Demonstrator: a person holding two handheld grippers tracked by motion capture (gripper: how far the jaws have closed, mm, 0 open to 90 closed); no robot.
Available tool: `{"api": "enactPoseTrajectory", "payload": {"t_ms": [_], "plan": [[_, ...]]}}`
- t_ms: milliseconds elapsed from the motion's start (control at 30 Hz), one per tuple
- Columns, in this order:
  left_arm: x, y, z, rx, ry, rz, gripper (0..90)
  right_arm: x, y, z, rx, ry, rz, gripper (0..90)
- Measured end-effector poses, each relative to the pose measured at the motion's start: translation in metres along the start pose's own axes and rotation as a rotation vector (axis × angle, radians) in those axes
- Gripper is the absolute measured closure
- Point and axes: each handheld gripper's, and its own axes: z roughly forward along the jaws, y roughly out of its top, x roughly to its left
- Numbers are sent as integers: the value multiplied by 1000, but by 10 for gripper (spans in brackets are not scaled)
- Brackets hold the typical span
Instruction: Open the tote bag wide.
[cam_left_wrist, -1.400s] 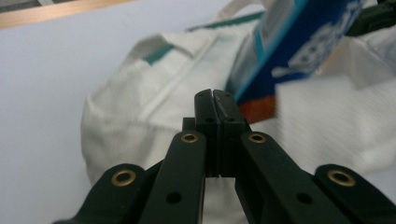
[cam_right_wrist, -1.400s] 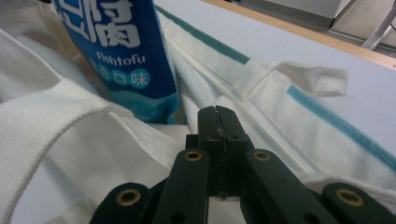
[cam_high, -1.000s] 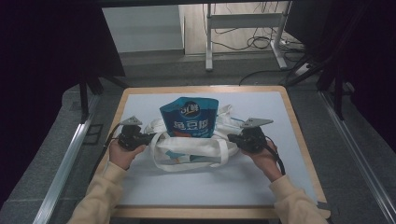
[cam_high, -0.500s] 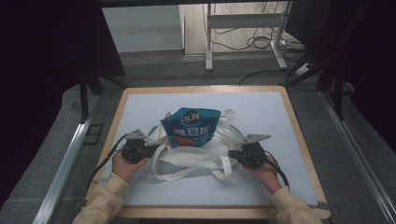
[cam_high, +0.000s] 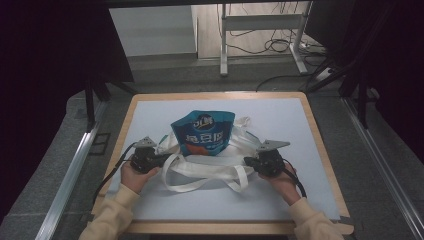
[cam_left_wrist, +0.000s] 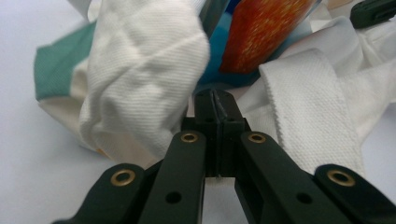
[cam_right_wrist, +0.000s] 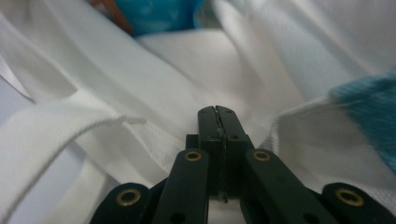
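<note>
While bag lies crosswise, pouch top points away.

snack pouch lower part hidden in white tote bag, pouch lettering too small

Quick count for you. One white cloth bag on your table, and that's the only bag. One blue snack pouch standing in it, just the one. Two carry straps looping off the bag toward you. Two grippers: left gripper in your one hand, right gripper in the other, two black jaws on each, pressed together. One table carries the lot.
</note>
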Motion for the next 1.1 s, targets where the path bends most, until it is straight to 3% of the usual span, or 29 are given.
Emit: {"api": "enactPoseTrajectory", "payload": {"t_ms": [200, 300, 400, 433, 567, 700, 867, 1100], "plan": [[-3, 13, -8, -31, 13, 16, 900, 9, 21, -4, -55, 3, -20, 889], [-5, 32, -17, -61, 37, 36, 900, 23, 36, 6, -56, 31, -45, 889], [-3, 45, -18, -60, 48, 46, 900, 34, 41, 17, -39, 53, -67, 889], [2, 55, -13, -34, 59, 41, 900, 37, 41, 20, -34, 59, -71, 889], [15, 65, 5, 18, 60, 6, 900, 44, 35, 25, -7, 79, -80, 889], [25, 68, 17, 20, 69, -48, 900, 47, 23, 26, 27, 93, -90, 890], [31, 69, 28, 47, 93, -64, 900, 48, 7, 29, 64, 111, -96, 890], [34, 68, 33, 50, 86, -83, 900, 47, -2, 31, 85, 114, -91, 890]]}}
